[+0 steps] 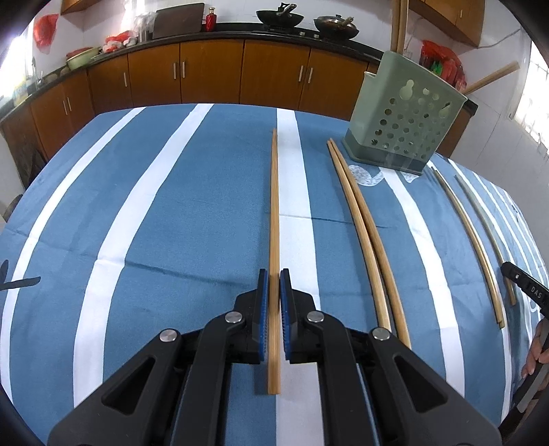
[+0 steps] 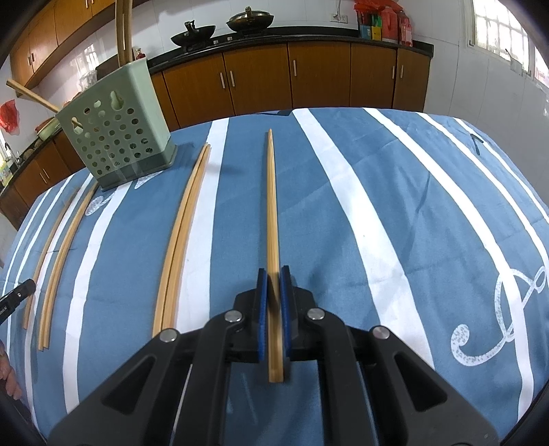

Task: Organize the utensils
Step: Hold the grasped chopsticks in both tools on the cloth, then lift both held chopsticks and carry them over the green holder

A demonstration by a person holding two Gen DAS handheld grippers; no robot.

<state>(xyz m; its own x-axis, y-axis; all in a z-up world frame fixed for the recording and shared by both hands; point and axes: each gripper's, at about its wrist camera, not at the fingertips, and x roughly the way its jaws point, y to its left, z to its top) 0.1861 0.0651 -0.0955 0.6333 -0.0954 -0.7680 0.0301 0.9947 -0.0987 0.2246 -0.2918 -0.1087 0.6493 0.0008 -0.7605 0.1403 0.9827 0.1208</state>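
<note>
Chopstick (image 1: 273, 219) clamped near butt end in left hand-held gripper (image 1: 273, 291), shaft running ahead along surface (image 1: 171, 206). Lift level, tip first into green holder (image 1: 405, 113), ahead-right.

Right view: second chopstick (image 2: 271, 206) clamped in right hand-held gripper (image 2: 273, 295); holder (image 2: 116, 130) ahead-left. Avoid loose pairs (image 2: 182, 233) between.

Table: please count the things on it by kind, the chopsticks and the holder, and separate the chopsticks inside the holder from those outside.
Holder: 1
Chopsticks outside it: 6
Chopsticks inside it: 3
Total: 10
</note>
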